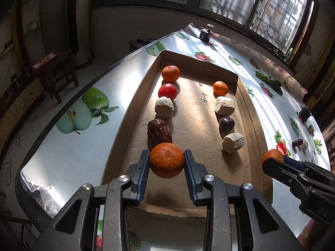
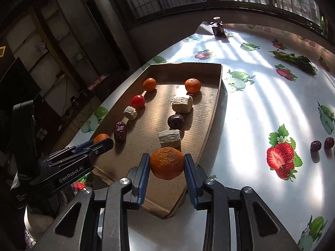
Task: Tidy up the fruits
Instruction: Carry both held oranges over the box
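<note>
Two rows already line the cardboard tray (image 1: 247, 163) — four pieces on one side, four on the other. Each gripper's fingers grasp an orange: the left gripper (image 1: 167, 162) and right gripper (image 2: 167, 163) both hold theirs at the near ends of the rows, not yet set down. A few dates (image 2: 320, 144) wait out on the table (image 2: 251, 125), so I'd call it mostly done.

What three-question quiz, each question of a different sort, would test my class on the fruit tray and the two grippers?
1. True or false: each gripper is shut on an orange.
2. Which item lies directly behind the dried red date in the cardboard tray's left row? A) a pale cut chunk B) a banana C) a lemon
3. Fill in: the round red fruit in the left row is a ____.

Key
1. True: the left gripper clamps one orange, and the right gripper clamps another orange.
2. A, the pale chunk.
3. Tomato.
</note>
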